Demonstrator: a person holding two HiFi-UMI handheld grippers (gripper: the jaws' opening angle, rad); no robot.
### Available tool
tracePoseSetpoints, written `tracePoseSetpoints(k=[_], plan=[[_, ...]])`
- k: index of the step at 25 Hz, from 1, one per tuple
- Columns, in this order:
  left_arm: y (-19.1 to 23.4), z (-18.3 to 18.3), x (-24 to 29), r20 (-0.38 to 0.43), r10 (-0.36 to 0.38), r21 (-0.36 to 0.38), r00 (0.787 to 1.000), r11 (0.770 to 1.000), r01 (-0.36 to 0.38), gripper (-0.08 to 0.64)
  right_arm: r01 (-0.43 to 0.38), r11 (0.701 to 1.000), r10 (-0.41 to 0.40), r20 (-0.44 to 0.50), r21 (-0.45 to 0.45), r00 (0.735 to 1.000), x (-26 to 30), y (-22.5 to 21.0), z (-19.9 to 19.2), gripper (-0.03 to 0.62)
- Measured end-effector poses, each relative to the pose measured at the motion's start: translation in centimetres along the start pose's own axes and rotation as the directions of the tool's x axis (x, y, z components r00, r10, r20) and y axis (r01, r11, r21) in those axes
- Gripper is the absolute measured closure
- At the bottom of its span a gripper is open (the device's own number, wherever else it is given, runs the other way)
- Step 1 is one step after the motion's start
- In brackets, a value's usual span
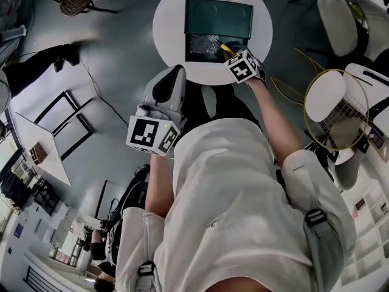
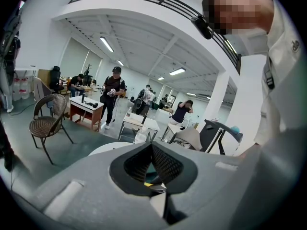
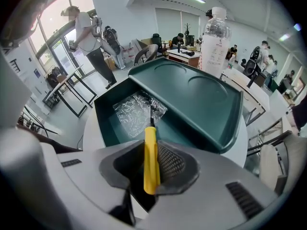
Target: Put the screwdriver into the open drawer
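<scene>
**Right gripper (image 3: 152, 166) clamps the screwdriver (image 3: 150, 152) over the open drawer (image 3: 108, 123)**
The right arm is stretched forward, and the yellow-handled tool's tip points into the green drawer, above a crinkled clear plastic bag (image 3: 130, 111) lying inside. The left gripper (image 2: 152, 163), jaws together and empty, is held back from the drawer, near the body.

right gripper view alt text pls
The right gripper grips a yellow-handled screwdriver, its metal tip aimed into an open dark green plastic drawer on a round white table. A crumpled clear plastic bag lies in the drawer; a clear plastic bottle stands behind.
</scene>
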State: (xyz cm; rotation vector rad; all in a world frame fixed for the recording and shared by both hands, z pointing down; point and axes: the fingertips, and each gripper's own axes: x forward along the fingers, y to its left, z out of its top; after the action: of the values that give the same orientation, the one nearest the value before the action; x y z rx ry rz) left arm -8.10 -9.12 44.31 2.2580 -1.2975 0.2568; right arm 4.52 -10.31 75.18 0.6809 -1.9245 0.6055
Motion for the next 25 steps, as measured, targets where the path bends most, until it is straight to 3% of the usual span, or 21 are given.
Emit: tracePoseSetpoints(k=[25], plan=[[-0.40,-0.27,-0.74,0.010,0.007,0.001,1.000,1.000,-0.007,0.549,0.031,0.999,-0.031,0.009,0.011,0.999,-0.08,-0.43,0.09,0.506]])
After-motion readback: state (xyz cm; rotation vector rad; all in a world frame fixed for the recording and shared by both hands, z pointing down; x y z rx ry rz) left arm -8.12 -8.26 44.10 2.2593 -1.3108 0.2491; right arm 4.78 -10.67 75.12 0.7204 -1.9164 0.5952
